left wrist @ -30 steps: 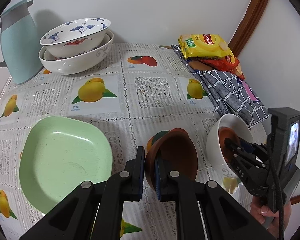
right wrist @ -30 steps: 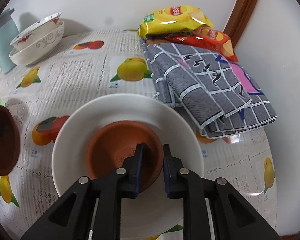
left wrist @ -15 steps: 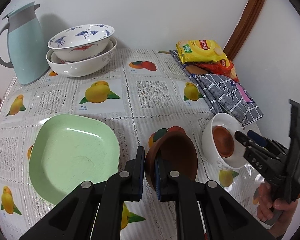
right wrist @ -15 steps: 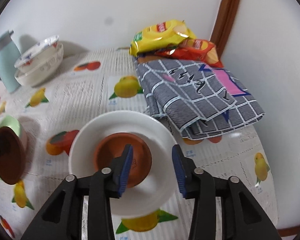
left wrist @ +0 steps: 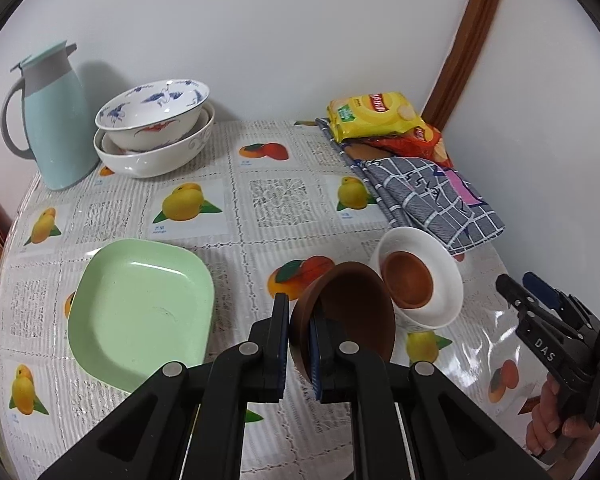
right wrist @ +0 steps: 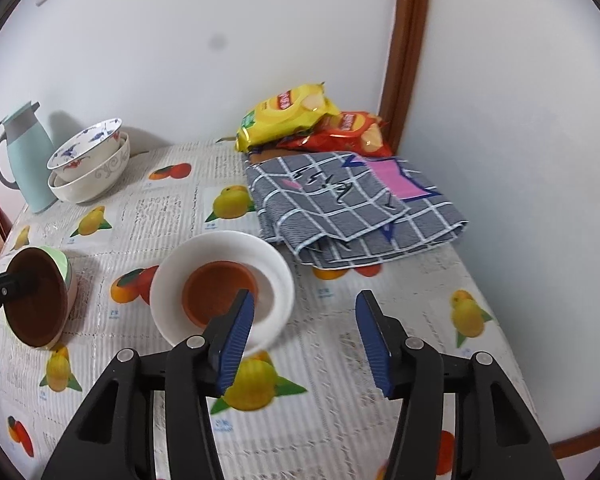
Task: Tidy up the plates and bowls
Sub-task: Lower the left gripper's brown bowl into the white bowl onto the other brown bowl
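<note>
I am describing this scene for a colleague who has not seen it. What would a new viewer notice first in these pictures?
First, the dark brown bowl gripped by its rim in the left gripper, tilted above the fruit-print tablecloth. Just right of it, a smaller brown bowl sits inside a white bowl, with the right gripper open and empty nearby. A pale green plate lies to the left.

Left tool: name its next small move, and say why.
Probably carry the dark brown bowl it grips by the rim over onto the brown bowl nested in the white bowl: the right tool hangs open and empty.
</note>
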A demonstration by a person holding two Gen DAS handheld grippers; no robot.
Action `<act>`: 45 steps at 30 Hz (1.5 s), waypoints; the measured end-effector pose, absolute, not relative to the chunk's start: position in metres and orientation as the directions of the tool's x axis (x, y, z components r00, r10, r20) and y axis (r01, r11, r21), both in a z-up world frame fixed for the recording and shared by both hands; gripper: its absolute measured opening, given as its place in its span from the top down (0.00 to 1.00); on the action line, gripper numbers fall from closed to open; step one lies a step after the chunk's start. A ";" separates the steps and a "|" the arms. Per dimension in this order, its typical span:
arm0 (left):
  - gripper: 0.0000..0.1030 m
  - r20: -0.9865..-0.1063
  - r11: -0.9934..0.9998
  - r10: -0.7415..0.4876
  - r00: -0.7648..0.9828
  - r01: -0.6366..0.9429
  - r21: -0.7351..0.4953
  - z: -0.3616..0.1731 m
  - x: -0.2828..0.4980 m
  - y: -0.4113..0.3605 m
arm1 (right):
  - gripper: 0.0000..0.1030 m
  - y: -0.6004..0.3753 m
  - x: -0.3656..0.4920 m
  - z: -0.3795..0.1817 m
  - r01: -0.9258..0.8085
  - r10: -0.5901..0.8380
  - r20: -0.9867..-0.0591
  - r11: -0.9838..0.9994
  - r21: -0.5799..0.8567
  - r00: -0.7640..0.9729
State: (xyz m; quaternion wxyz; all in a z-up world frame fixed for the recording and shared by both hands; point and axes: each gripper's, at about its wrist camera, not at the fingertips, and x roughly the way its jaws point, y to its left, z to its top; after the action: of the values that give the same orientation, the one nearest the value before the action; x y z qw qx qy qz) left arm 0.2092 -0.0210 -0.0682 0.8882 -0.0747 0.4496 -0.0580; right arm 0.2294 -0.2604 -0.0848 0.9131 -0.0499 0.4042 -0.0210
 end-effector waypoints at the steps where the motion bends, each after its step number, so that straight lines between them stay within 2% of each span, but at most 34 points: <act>1: 0.91 -0.789 0.982 -0.170 0.590 0.039 -0.183 -0.067 0.208 -0.023 | 0.48 -0.264 0.226 -0.083 0.004 -0.080 -0.730 0.994 -0.105 0.678; 21: 0.91 -0.793 0.981 -0.196 0.578 0.105 -0.165 -0.068 0.219 -0.088 | 0.46 -0.331 0.192 -0.088 0.053 -0.060 -0.717 0.998 -0.033 0.694; 33: 0.91 -0.815 0.979 -0.203 0.543 0.102 -0.176 -0.093 0.254 -0.118 | 0.45 -0.370 0.191 -0.111 0.111 -0.064 -0.737 0.994 0.015 0.673; 45: 0.91 -0.846 0.983 -0.183 0.501 0.093 -0.157 -0.124 0.291 -0.133 | 0.46 -0.377 0.199 -0.131 0.120 -0.080 -0.756 0.993 -0.002 0.649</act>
State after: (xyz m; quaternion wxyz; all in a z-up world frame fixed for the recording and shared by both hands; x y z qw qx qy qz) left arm 0.2913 -0.1330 -0.1236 0.8652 -0.0455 0.4929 -0.0796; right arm 0.1992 -0.3769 -0.1308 0.9078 0.0241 0.4152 -0.0548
